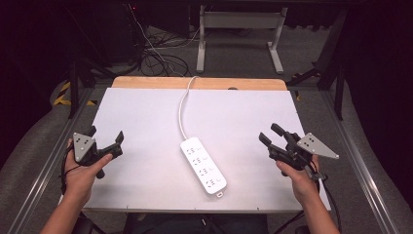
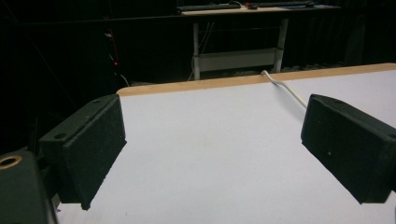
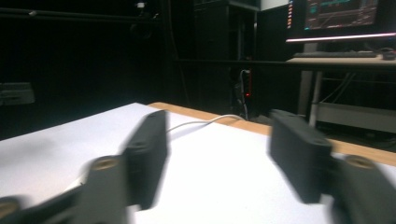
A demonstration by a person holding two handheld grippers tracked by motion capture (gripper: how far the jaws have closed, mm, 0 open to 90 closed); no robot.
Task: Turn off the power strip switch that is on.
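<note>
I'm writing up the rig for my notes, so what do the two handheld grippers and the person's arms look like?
Both the left gripper and the right gripper are black, each with two blocky flat-faced jaws and a grey three-cornered plate dotted with small holes on top. A black cable trails from each toward the person. The forearms are bare, with no sleeves or gloves.

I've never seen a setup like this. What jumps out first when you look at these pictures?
A white power strip lies slantwise at the middle of the white table, its cord running off over the far wooden edge. On either side a hand holds black tongs: the left tongs and the right tongs, both open with nothing between them. All around, the room is dark.
</note>
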